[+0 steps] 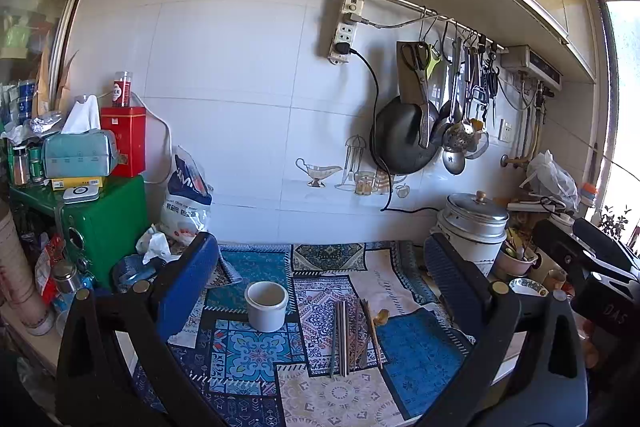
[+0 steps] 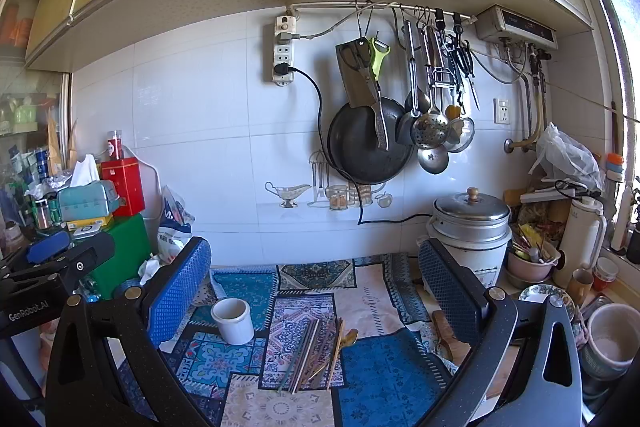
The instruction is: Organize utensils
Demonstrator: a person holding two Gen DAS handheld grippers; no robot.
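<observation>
I am working over the patterned surface (image 1: 420,355), where the white cup (image 1: 266,305) is standing upright, mouth open to receive utensils. The chopsticks (image 1: 352,337) are lying bundled just right of the cup, within easy reach. I am holding the left gripper (image 1: 320,267) and right gripper (image 2: 316,275) above them, both spread wide and empty, seemingly ready for a first pick.

"GenRobot.AI" on left tool (image 2: 24,307); "DAS" on right tool (image 1: 612,317).

left hand-held gripper (image 1: 320,259) jaws spread wide, white cup (image 1: 266,305) upright on patterned cloth (image 1: 248,347), chopsticks (image 1: 352,337) bundled just right of it
</observation>
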